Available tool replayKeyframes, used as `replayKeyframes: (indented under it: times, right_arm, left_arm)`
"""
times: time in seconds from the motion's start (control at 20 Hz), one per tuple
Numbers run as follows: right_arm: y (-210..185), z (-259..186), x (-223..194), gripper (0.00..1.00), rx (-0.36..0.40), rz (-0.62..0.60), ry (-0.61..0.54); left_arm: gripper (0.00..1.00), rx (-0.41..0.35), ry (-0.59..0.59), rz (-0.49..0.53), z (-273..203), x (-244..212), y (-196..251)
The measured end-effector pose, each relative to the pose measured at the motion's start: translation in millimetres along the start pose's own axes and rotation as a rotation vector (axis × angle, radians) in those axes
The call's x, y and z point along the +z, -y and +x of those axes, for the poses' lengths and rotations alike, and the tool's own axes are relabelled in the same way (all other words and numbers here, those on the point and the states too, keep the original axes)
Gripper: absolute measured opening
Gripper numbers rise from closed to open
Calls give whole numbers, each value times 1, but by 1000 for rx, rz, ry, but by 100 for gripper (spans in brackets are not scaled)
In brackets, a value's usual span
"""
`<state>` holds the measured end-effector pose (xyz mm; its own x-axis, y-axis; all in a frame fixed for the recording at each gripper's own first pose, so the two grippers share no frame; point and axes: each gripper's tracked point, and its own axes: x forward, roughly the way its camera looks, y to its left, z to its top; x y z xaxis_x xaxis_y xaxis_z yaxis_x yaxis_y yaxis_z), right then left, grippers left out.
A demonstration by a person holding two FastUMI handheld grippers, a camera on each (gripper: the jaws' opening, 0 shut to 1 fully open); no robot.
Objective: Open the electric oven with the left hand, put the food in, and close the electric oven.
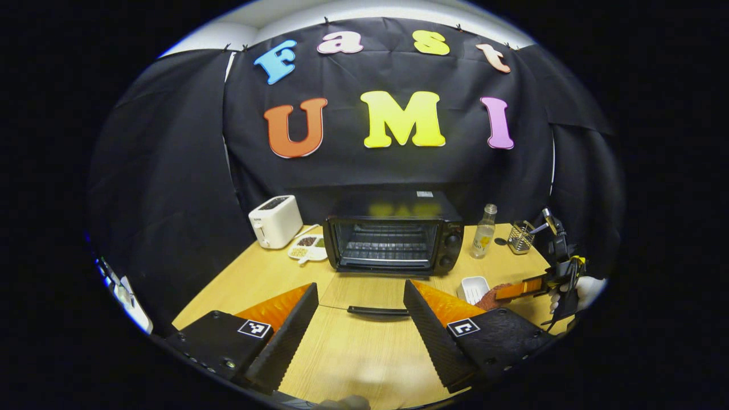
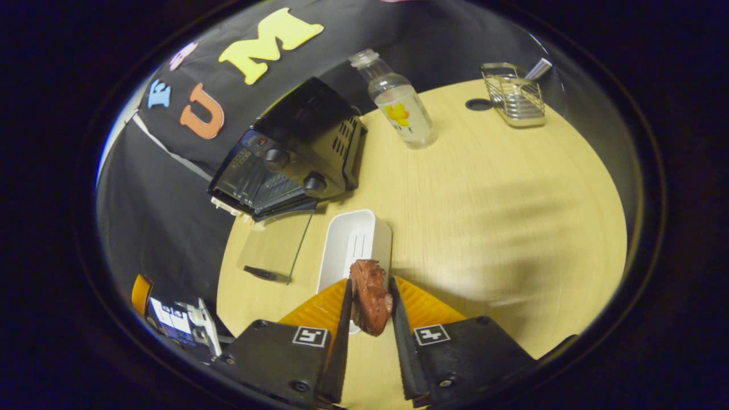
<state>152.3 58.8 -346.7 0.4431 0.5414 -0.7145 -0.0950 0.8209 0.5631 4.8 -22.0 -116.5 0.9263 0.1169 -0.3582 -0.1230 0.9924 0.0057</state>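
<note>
Brown, glossy meat is held between the fingers of the right gripper, which are closed on it from both sides, just above the near end of a white tray on the wooden table. The oven stands at the far side of the table, and its glass door is seen folded down flat toward the near side, with the door handle at its near edge. The left gripper is held wide apart with nothing in it, near that handle. The opening step is judged done and the loading step in hand. The next move calls for the meat to be carried left over the lowered door and set on the rack inside, kept clear of the bottle to the oven's right.
</note>
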Motion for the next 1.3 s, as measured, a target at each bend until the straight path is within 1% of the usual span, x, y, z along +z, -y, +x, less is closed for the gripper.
replayKeyframes:
  times: [0.05, 0.1, 0.15, 0.2, 0.35, 0.5, 0.65, 0.8, 0.85, 0.9, 1.05, 1.15, 1.3]
  right_arm:
    - [-1, 1, 0, 25, 9, 17, -10]
    - [-3, -2, 3, 23, 22, 23, -15]
    - [-6, -3, 1, 26, 29, 32, -17]
    - [-10, -3, 2, 19, 40, 45, -21]
    - [-21, -9, 3, 17, 44, 12, -20]
    - [-40, -25, 8, 17, 68, -2, 22]
    - [-66, -44, 19, 17, 111, 40, 84]
    - [-96, -52, 31, 17, 126, 51, 183]
    - [-106, -51, 35, 17, 120, 51, 217]
    - [-118, -50, 38, 17, 122, 59, 251]
    - [-163, -33, 45, 16, 176, 97, 336]
    - [-184, -13, 49, 17, 177, 121, 386]
    - [-216, 23, 61, 16, 199, 213, 471]
  left_arm:
    - [96, 12, 10, 8, -4, 6, -2]
    - [96, 25, 16, 6, -9, 9, -2]
    - [97, 39, 25, 0, -13, 13, -4]
    - [96, 44, 32, -9, -16, 16, -3]
    - [96, 38, 47, -37, -22, 21, 3]
    - [96, 34, 60, -52, -26, 24, -2]
    - [96, 14, 65, -46, -24, 23, -10]
    - [96, -20, 65, -42, -19, 24, -24]
    - [96, -34, 65, -35, -18, 24, -30]
    - [96, -42, 55, -28, -17, 22, -38]
    - [96, -74, 24, -24, -19, 18, -58]
    - [96, -95, 17, -16, -22, 17, -72]
    - [97, -98, 30, 9, -23, 21, -95]
